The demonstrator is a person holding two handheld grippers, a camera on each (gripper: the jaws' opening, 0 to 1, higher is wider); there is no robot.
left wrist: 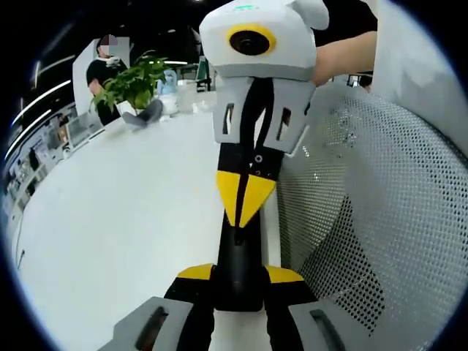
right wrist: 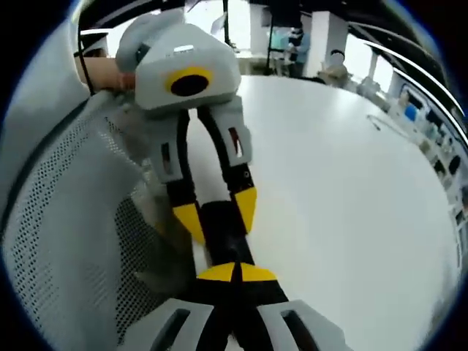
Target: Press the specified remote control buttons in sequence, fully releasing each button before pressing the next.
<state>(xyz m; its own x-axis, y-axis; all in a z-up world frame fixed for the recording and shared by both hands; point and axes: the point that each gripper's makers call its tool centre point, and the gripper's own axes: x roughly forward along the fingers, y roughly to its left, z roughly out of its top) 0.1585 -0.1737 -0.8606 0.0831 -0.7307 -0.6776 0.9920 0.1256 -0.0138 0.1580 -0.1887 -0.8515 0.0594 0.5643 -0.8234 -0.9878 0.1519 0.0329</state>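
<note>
A broad white tabletop (left wrist: 110, 219) runs to the upper left of the left gripper view, where a green leafy potted plant (left wrist: 131, 84) stands. A white perforated mesh chair back (left wrist: 380, 205) fills the right. At bottom centre the left gripper (left wrist: 239, 281) clamps a slim black remote control (left wrist: 238, 256) between part-spread jaws. The right gripper (left wrist: 246, 197) reaches down from the top.

In the right gripper view its own yellow tips meet at bottom centre, touching the remote's near end. Shelving lines the right edge.

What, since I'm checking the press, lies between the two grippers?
A black remote control, held by the left gripper, the shut right gripper with its tip at it; left gripper view.
</note>
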